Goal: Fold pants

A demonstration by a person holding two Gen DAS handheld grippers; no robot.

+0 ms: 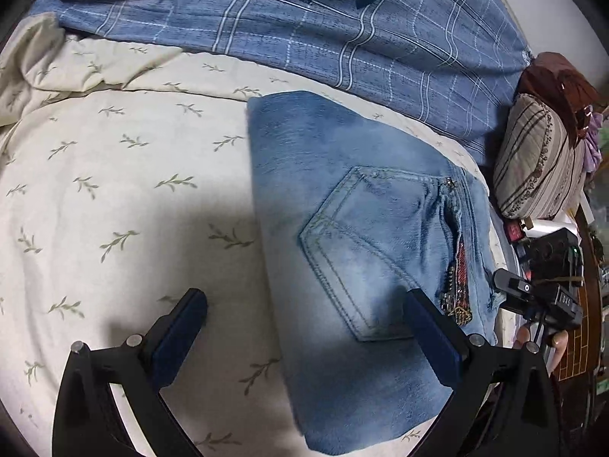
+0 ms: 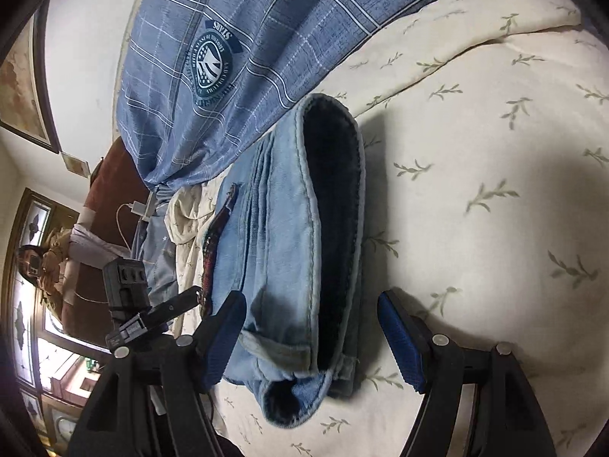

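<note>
Folded light-blue jeans [image 1: 354, 228] lie on the cream leaf-print sheet [image 1: 114, 190], back pocket up. My left gripper [image 1: 304, 304] hangs open just above them, its right finger [image 1: 430, 335] over the denim and its left one over bare sheet, gripping nothing. In the right wrist view the jeans [image 2: 281, 236] show their dark lining at the open end. My right gripper [image 2: 312, 301] is open and straddles that end, the pads not pressing on the cloth. Each gripper's black body shows at the other view's edge: the right one [image 1: 540, 293], the left one [image 2: 129, 297].
A blue plaid duvet [image 1: 342, 38] with a round emblem lies bunched behind the jeans. A striped pillow [image 1: 540, 160] and small clutter sit at the bed's right edge. A hand [image 1: 559, 342] holds the right gripper. Framed pictures [image 2: 23, 87] hang on the wall.
</note>
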